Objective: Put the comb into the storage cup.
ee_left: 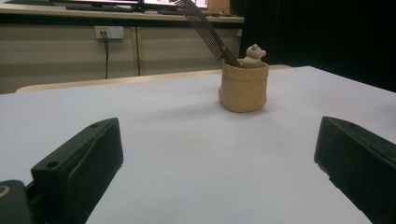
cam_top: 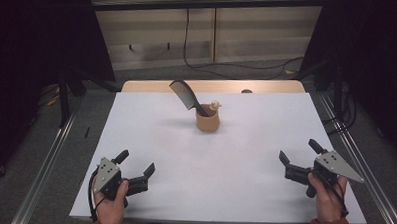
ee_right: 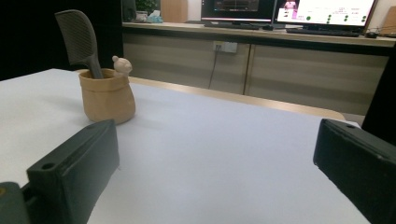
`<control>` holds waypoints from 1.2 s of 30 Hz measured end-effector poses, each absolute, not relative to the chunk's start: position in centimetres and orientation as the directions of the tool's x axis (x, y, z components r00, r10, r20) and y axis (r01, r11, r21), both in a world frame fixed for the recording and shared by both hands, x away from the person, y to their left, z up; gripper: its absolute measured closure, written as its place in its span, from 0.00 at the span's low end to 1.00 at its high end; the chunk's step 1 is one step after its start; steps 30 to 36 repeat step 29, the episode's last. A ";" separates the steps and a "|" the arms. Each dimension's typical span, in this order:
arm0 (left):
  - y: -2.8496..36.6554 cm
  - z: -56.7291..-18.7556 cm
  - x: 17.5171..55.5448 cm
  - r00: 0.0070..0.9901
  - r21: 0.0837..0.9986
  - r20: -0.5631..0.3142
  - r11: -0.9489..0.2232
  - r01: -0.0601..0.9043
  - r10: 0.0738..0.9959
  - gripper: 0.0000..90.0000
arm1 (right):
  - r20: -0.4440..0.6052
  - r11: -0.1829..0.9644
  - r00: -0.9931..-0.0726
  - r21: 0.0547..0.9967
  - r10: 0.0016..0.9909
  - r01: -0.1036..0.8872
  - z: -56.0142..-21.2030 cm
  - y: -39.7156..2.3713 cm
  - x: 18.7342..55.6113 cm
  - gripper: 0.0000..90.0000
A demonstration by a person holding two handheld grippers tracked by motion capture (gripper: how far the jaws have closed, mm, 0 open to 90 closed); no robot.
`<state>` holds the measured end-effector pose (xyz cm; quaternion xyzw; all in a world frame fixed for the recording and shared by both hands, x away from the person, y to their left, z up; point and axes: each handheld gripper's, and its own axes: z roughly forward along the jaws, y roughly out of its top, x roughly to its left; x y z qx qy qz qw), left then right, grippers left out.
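Fingers of both grippers stand wide apart and hold nothing: the left gripper [cam_top: 135,171] rests at about seven o'clock on the white table [cam_top: 150,135], the right gripper [cam_top: 300,158] at about four o'clock, each in a hand near the front edge. Between them and well beyond, toward twelve o'clock, stands the tan pouch-like cup [cam_top: 207,121] with the dark comb [cam_top: 185,95] leaning out of it toward eleven, and a small bear figure [cam_top: 215,105] at its rim. I judge the comb light and stiff, its smooth plastic a little slippery, so the best hold is on the spine just above the cup's rim (not on the thin teeth, which could flex). The cup looks soft-walled and light, likely to tip or slide if the comb is dragged sideways; a straight lift along its lean seems safest. Open white surface lies all around the cup, well clear of every table edge, giving both grippers free approach.
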<state>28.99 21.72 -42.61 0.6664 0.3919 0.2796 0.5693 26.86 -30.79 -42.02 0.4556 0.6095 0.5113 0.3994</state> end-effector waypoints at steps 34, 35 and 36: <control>21.9 -42.8 29.3 0.538 0.976 -0.097 -0.027 0.217 0.837 0.01 | -0.012 0.058 -0.276 0.985 0.961 0.160 -43.3 -31.1 25.7 0.00; 21.9 -42.8 29.3 0.538 0.976 -0.097 -0.027 0.217 0.837 0.01 | -0.012 0.058 -0.276 0.985 0.961 0.160 -43.3 -31.1 25.7 0.00; 21.9 -42.8 29.3 0.538 0.976 -0.097 -0.027 0.217 0.837 0.01 | -0.012 0.058 -0.276 0.985 0.961 0.160 -43.3 -31.1 25.7 0.00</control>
